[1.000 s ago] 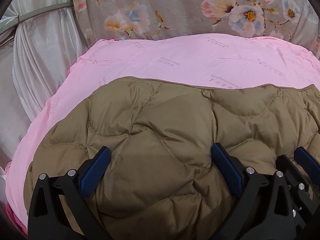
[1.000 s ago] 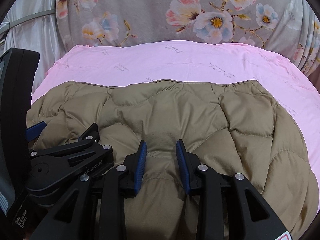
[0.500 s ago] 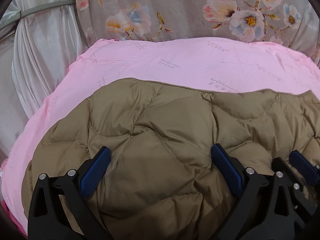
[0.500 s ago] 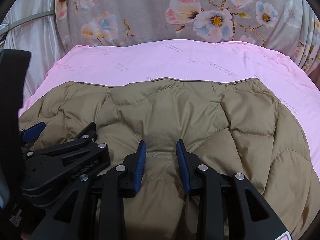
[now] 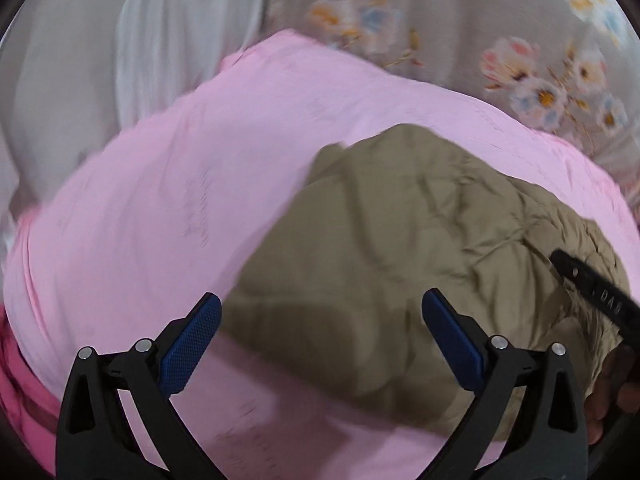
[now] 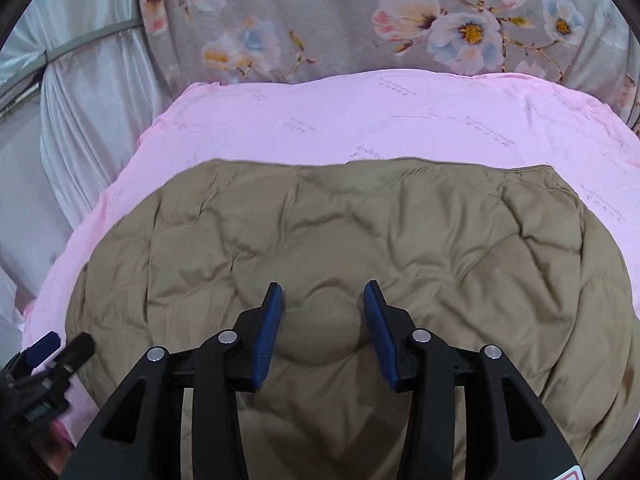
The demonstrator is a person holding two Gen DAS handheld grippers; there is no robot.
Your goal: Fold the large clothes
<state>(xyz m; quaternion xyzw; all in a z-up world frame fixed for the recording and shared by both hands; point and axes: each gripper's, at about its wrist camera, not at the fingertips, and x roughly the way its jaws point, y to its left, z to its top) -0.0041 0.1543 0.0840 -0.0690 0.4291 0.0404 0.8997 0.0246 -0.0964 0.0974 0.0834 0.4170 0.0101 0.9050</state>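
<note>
A khaki quilted jacket (image 6: 400, 240) lies folded on the pink sheet (image 6: 360, 128). My right gripper (image 6: 322, 300) hovers low over its near middle. Its jaws are opening, and a soft puff of the jacket bulges between the blue pads (image 6: 268, 332), which do not squeeze it. In the blurred left wrist view, my left gripper (image 5: 320, 320) stands wide open over the jacket's (image 5: 400, 240) left edge and the sheet (image 5: 160, 200), holding nothing. The left gripper (image 6: 52, 356) also shows at the lower left of the right wrist view, beside the jacket.
A grey floral bedcover (image 6: 360, 20) lies beyond the pink sheet. A white curtain (image 6: 88, 100) hangs at the left. The right gripper's black arm (image 5: 592, 292) and a hand (image 5: 608, 392) show at the right edge of the left wrist view.
My left gripper has swung quickly left and rolled, from over the jacket to its left edge above the sheet. The right gripper's jaws have widened a little and it rose slightly.
</note>
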